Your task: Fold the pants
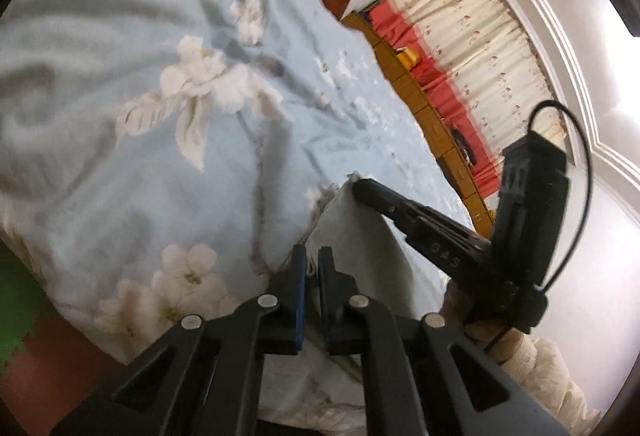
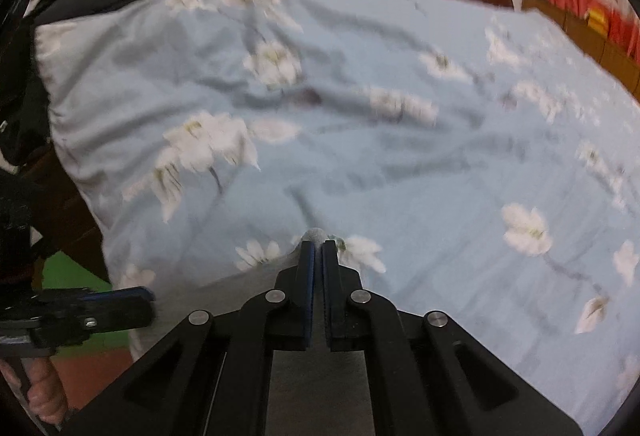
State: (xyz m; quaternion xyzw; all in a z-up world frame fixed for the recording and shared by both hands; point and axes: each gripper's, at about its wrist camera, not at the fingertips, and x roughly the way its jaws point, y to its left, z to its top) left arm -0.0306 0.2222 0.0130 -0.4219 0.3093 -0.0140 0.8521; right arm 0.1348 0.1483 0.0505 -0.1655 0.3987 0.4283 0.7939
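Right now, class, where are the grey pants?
The pants hang between both claws at the near edge of the floral bed: the left claw pinches one corner, the right claw the other.

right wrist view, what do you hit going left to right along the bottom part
left gripper → grey pants → right gripper shut on the pants → blue flowered bedsheet

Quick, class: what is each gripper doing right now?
Left gripper: shut on the grey pants.
Right gripper: shut on the pants' edge.
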